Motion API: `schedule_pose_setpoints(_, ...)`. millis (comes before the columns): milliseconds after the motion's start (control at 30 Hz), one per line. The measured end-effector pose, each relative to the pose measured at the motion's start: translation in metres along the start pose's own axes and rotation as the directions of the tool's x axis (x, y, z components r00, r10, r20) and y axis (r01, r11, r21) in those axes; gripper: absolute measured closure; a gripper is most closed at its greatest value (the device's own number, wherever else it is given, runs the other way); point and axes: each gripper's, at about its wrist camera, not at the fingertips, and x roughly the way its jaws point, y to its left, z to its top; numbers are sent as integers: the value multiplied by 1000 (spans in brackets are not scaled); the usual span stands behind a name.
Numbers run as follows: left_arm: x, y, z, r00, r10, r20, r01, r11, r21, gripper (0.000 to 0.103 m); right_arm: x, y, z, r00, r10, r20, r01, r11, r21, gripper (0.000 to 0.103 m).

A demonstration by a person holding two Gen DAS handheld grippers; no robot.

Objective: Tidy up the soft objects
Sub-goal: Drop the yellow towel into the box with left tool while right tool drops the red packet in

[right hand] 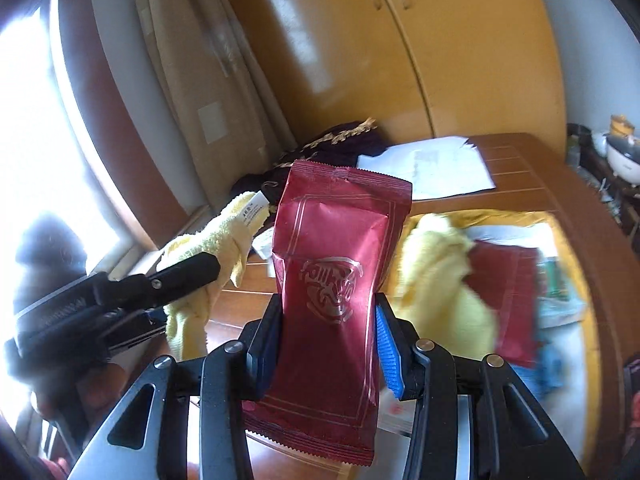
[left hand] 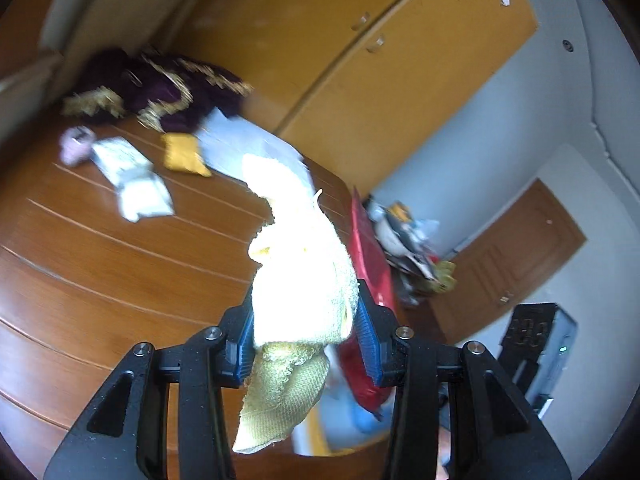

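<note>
Both mid-carry: the left gripper (left hand: pixel 306 340) pinches a yellow towel (left hand: pixel 298 280) above the worktop (left hand: pixel 120 272), the right gripper (right hand: pixel 328 344) clamps a red packet (right hand: pixel 332 280), while several bits there look unsorted, so plenty remains.

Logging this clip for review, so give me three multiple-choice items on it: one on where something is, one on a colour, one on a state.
1. Where is the purple gold-trimmed cloth?
A. at the table's far end near the wardrobe
B. in the right gripper
C. on the floor

2. What colour is the packet in the right gripper?
A. blue
B. dark red
C. white

3. What state is the left gripper in?
A. open and empty
B. shut on the yellow towel
C. out of view

Answers: 1 A, it lies on the wooden table below the wardrobe doors. 2 B, dark red foil shows between the jaws. 3 B, both pads press the towel.
</note>
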Motion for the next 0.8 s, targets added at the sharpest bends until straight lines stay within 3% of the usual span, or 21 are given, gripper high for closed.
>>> schedule_pose_setpoints(200, 40, -34, -17, 994, -78, -79, 77, 997, -11, 62, -36, -45, -7, 994, -111, 21, 110, 994, 25, 59)
schedule_pose_setpoints(400, 73, -55, -33, 985, -112, -134, 108, 993, -35, 62, -49, -72, -18, 980, -199, 5, 199, 980, 10, 59)
schedule_pose_setpoints(600, 99, -61, -56, 978, -84, -192, 86, 996, 0, 62, -49, -80, -33, 971, -234, -42, 230, 970, -75, 58)
schedule_pose_setpoints(800, 107, -57, -68, 983, -30, -180, 38, 998, 41, 62, -36, -87, -41, 975, -198, -102, 190, 978, -85, 56)
